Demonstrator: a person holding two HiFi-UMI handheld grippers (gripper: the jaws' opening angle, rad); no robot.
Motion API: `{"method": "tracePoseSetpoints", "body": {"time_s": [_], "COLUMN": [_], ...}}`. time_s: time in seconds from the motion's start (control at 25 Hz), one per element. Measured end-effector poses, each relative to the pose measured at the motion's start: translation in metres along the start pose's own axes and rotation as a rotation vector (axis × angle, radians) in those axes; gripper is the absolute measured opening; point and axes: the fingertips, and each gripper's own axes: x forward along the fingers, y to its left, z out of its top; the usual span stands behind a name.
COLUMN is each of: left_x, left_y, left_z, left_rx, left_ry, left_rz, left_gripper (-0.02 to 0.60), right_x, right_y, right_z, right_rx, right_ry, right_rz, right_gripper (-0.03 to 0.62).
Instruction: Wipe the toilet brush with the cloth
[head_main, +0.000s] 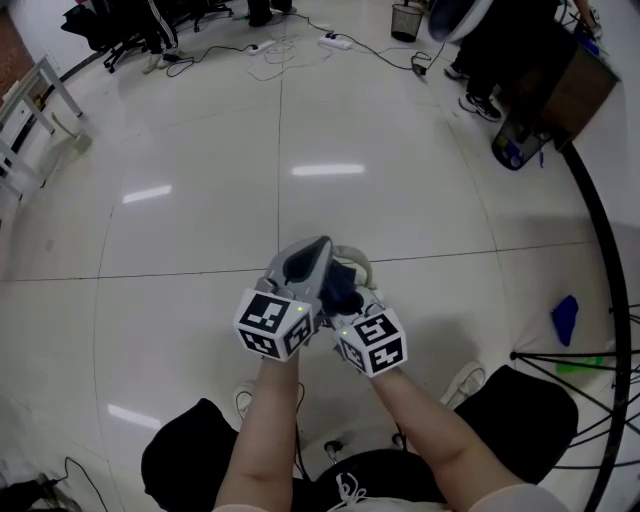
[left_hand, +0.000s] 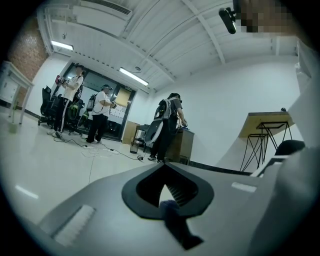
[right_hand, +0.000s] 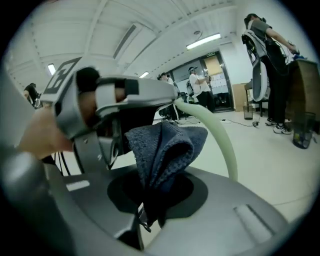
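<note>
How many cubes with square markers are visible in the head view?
2: the left cube and the right cube, side by side at the lower centre. None seems hidden.

You stand in a big open workroom, more office or lab than home. The glossy white floor (head_main: 330, 130) runs wide and bare, with a power strip (head_main: 336, 42) and loose cables (head_main: 270, 62) trailing across it. Black office chairs (head_main: 120, 25) crowd one corner and a mesh waste bin (head_main: 405, 20) stands near the far side. Strip lights (left_hand: 134, 76) hang overhead, and people wearing gear (left_hand: 102, 112) stand by glass doors (left_hand: 112, 112).
</note>
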Motion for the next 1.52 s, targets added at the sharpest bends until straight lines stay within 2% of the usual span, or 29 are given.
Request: {"method": "tracePoseSetpoints", "body": {"time_s": [0.12,0.24,0.56,0.84,1.32,1.52], "left_x": [-0.002,0.0,-0.002,0.001,0.0,-0.005], "left_y": [0.0,-0.002,-0.001,-0.001,0.004,0.007], "left_z": [-0.001,-0.001,0.001,0.003,0.004,0.003], "left_rx": [-0.006,0.001,-0.017,-0.007,0.0,-0.001], "left_ry": [-0.001,-0.001,-0.025,-0.037,-0.055,-0.06], "left_rz": [-0.003,-0.01,-0.002,0.002,0.007,0.009], "left_gripper": [0.006,0.006,0.006,0.006,0.006,0.006], "right_x": [0.0,-0.004,-0.005,-0.003,0.015,0.025], "right_y": [-0.01,-0.023,-0.07,-0.094,-0.124,-0.122], "right_z": [0.02,0.022,-0.011,-0.044,-0.141,-0.166], "right_rx": [0.083,0.199,0.507,0.816,0.907,0.982], "right_ry": [-0.015,-0.044,-0.076,-0.114,0.032,0.041], "right_rz": [-0.024,-0.04,-0.128,-0.131,-0.242,-0.233], "right_gripper": [0.069,0.069,0.069,0.069,0.069,0.071]}}
